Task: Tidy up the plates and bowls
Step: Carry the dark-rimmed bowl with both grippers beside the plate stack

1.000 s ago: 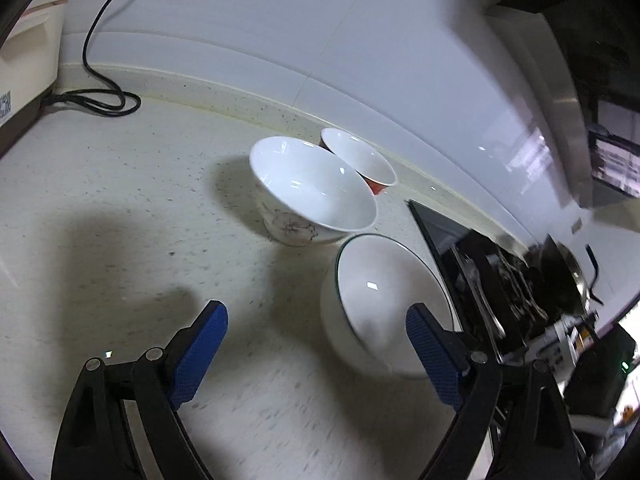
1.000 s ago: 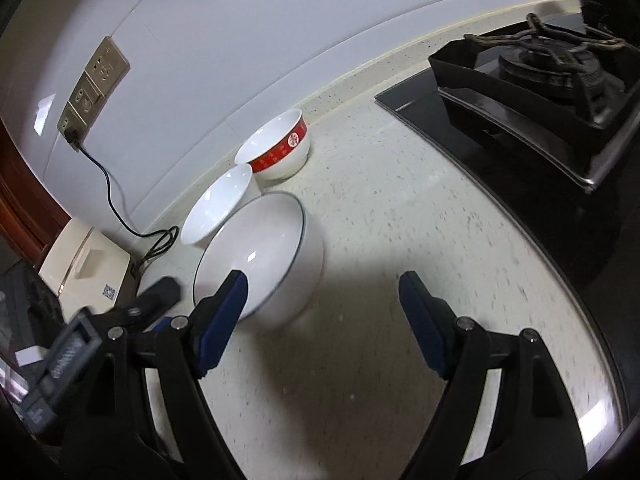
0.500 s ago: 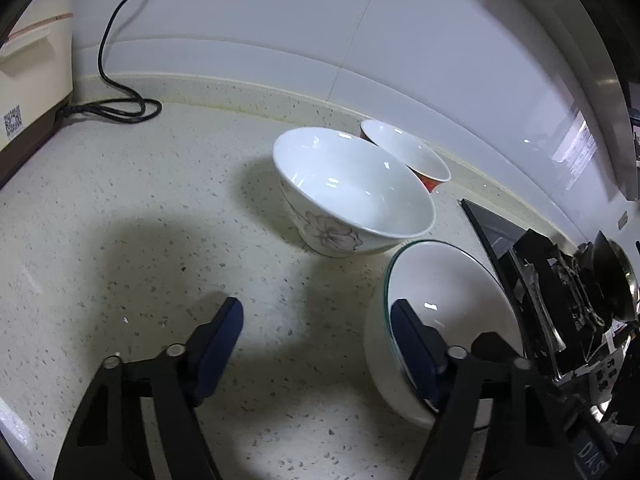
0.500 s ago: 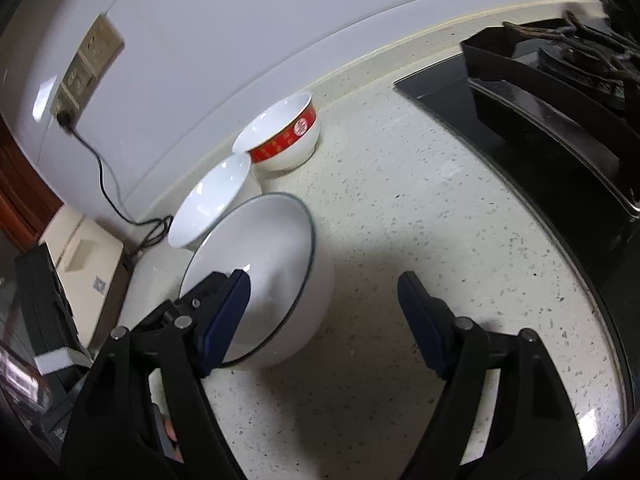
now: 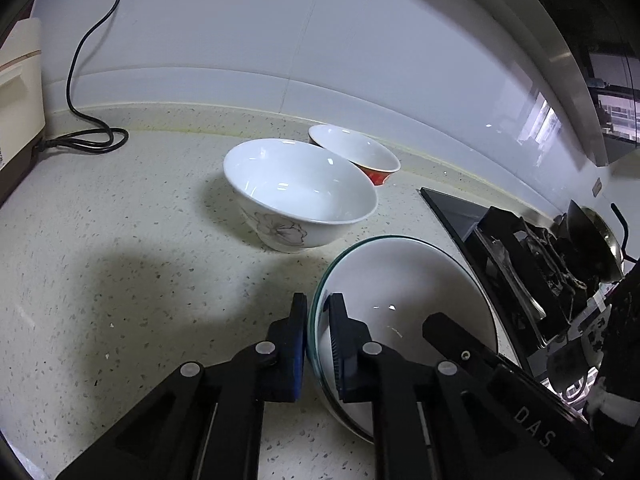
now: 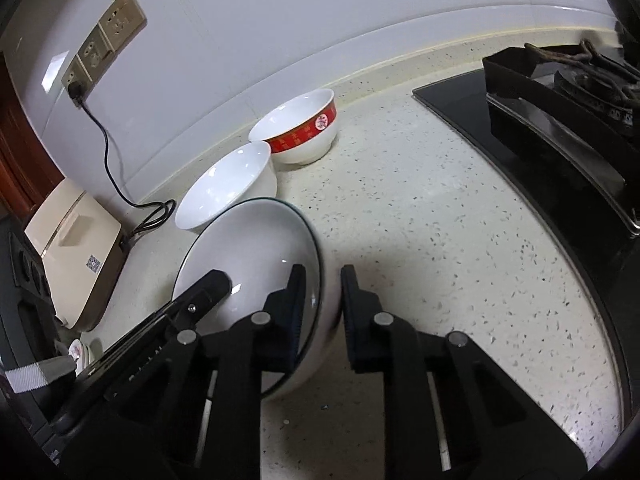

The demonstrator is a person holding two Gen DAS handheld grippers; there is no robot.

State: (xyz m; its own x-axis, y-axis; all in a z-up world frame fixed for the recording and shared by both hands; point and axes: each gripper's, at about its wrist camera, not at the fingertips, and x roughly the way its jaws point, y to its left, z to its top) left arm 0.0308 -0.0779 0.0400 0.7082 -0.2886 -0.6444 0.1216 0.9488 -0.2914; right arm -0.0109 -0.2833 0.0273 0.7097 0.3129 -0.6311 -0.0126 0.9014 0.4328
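Observation:
A large white bowl with a dark rim (image 5: 404,292) sits on the speckled counter; it also shows in the right wrist view (image 6: 256,256). My left gripper (image 5: 318,320) is shut on its left rim, one finger inside and one outside. My right gripper (image 6: 322,292) is shut on its right rim the same way. Behind it stand a white bowl with a flower print (image 5: 300,192), also in the right wrist view (image 6: 228,188), and a red-banded bowl (image 5: 356,152), also in the right wrist view (image 6: 300,128).
A black gas stove (image 6: 560,128) lies on the right of the counter (image 5: 120,240). A beige appliance (image 6: 72,248) with a black cord (image 5: 88,136) stands at the left by the wall. Wall sockets (image 6: 104,40) are above it.
Both grippers moved in onto the large bowl and closed on opposite sides of its rim; they were open before.

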